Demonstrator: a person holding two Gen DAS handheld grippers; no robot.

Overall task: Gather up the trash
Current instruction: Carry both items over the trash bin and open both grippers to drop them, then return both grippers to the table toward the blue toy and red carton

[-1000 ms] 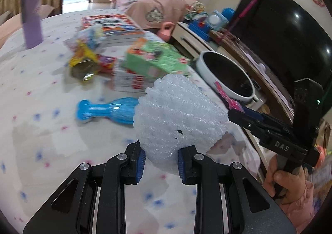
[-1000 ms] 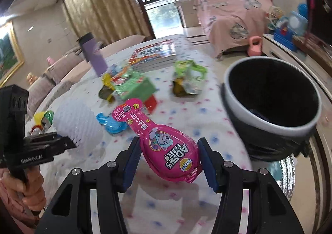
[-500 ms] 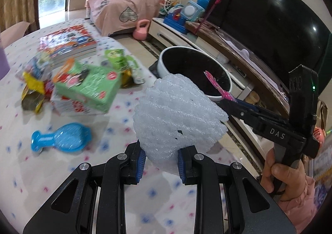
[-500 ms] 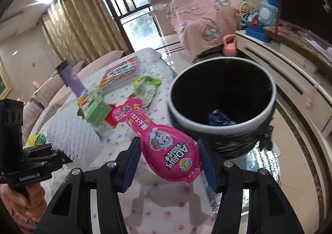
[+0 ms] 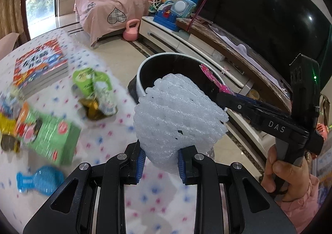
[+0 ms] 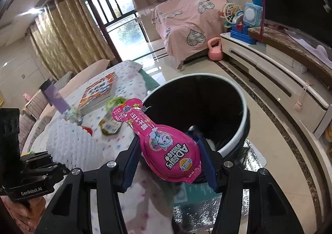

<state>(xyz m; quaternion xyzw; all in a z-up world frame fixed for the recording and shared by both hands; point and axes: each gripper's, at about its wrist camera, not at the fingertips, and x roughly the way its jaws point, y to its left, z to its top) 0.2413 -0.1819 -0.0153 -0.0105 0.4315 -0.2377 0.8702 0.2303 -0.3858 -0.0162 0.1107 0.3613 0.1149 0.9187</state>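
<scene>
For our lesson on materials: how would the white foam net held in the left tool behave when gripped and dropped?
The foam net probably squashes easily: it narrows where the left tool pinches it. It looks light, with open mesh holes. Dropped, it would likely fall slowly and bounce softly.

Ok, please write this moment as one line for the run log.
left gripper: shut on white foam net | right gripper: shut on pink wrapper | both near trash bin | nothing dropped yet

- My table (image 5: 99, 144), under a white cloth dotted pink and blue, carries a stack of picture books (image 5: 39, 68), a green box (image 5: 51, 136), a green snack wrapper (image 5: 93, 86) and a blue bottle-shaped pack (image 5: 39, 180).
- The tiled floor (image 6: 267, 130) holds a white-rimmed bin (image 6: 238, 93) beside the table.
</scene>
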